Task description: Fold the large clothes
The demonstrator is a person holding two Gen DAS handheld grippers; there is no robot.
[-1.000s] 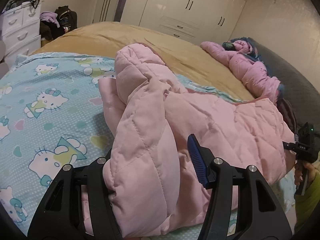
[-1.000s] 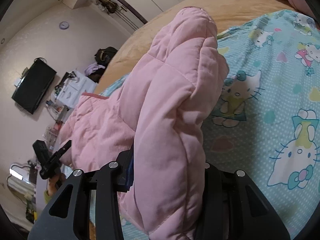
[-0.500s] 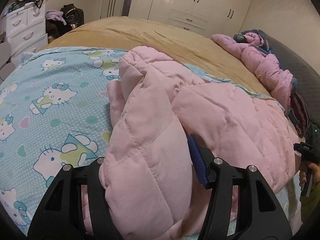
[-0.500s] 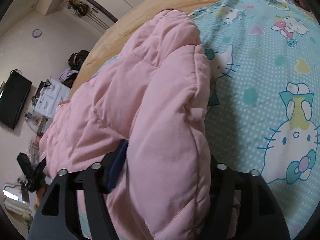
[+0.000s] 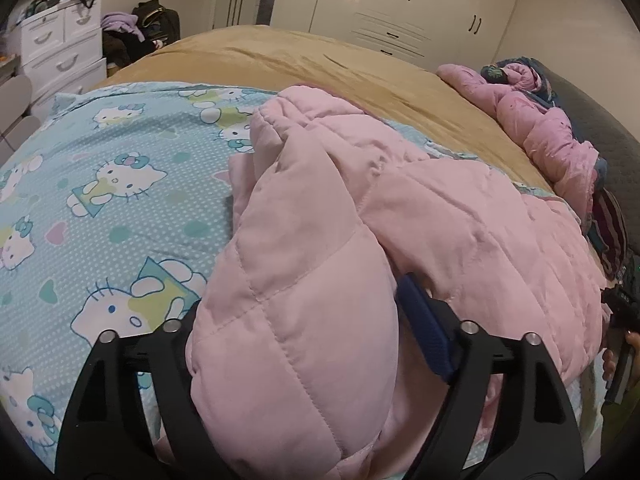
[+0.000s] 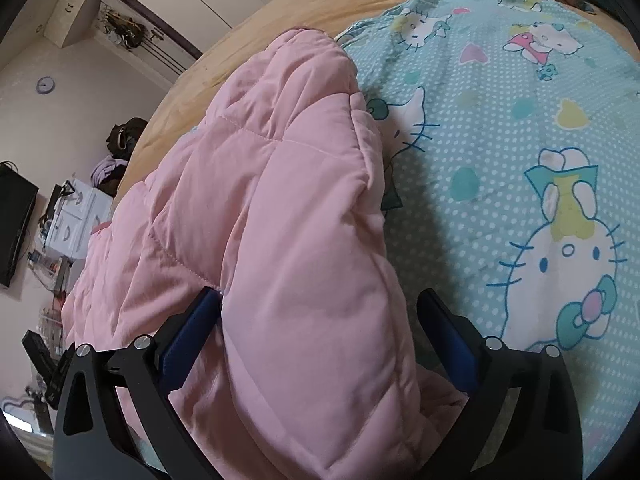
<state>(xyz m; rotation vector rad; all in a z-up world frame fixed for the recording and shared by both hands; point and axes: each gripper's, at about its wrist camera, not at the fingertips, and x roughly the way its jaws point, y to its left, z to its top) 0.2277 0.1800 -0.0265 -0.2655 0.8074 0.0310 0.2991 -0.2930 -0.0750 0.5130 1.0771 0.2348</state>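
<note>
A pink quilted jacket lies on the blue cat-print sheet of a bed. One folded-in sleeve lies between the jaws of my left gripper. They are opening: the right blue pad stands just off the fabric, and the left finger is hidden behind the sleeve. In the right wrist view the other sleeve lies between the jaws of my right gripper. These jaws are opening wide, with a gap at the right pad. The right gripper shows at the jacket's far edge.
A second pink garment is bunched by the grey headboard. A tan blanket covers the far bed. White drawers and dark bags stand at the left; white wardrobes line the back wall.
Both grippers' jaws have widened off the sleeves. The sleeves have sunk and lie flatter on the jacket and the sheet. The right gripper came down a little.
</note>
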